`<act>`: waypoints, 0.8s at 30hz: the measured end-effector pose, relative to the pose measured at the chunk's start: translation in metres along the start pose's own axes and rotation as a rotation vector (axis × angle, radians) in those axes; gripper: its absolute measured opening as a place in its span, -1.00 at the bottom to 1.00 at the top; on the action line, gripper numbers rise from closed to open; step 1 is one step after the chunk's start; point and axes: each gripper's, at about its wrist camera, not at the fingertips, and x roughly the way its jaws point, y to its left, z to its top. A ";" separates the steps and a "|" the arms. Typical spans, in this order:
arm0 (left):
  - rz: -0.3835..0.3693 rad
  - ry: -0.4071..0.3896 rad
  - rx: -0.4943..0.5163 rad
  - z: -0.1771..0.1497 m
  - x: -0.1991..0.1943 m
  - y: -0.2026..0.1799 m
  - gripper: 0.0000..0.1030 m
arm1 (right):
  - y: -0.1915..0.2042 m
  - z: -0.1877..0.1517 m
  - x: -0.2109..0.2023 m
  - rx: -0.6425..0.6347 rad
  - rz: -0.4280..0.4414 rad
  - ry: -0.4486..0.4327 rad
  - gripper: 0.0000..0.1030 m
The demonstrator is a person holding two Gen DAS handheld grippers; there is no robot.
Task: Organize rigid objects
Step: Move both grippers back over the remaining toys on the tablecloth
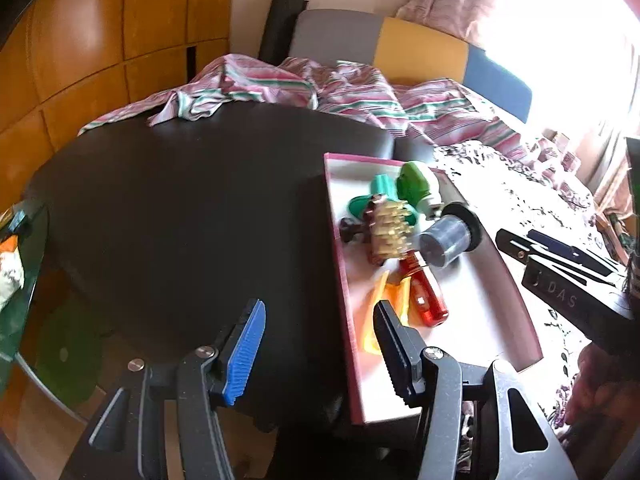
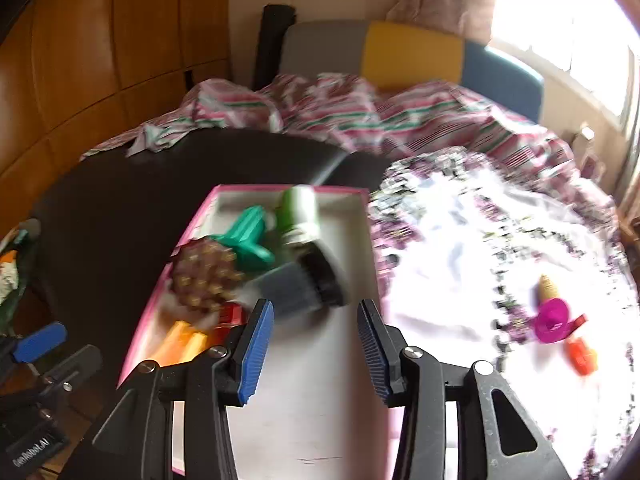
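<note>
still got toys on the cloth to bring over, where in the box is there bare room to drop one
The near half of the pink-edged box is bare floor, between its side walls, just ahead of the right gripper. The far half is crowded: grey cylinder, studded ball, teal piece, green bottle.

1 pink-rimmed box (image 2: 280, 420) holding 6 items; 3 small items (image 2: 554, 320) on floral cloth (image 2: 460, 240); 2 grippers: left gripper (image 1: 320, 348), right gripper (image 2: 316, 348).
</note>
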 end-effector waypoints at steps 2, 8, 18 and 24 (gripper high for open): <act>-0.017 -0.006 0.021 0.003 0.000 -0.009 0.11 | -0.011 0.001 -0.006 0.005 -0.042 -0.016 -0.15; -0.078 -0.018 0.095 0.012 0.002 -0.043 0.11 | -0.047 0.003 -0.021 0.020 -0.160 -0.041 -0.15; -0.174 -0.004 0.227 0.020 0.011 -0.111 0.11 | -0.116 -0.007 -0.035 0.039 -0.318 -0.027 -0.15; -0.225 0.012 0.294 0.022 0.018 -0.150 0.11 | -0.158 -0.017 -0.040 0.048 -0.399 0.004 -0.15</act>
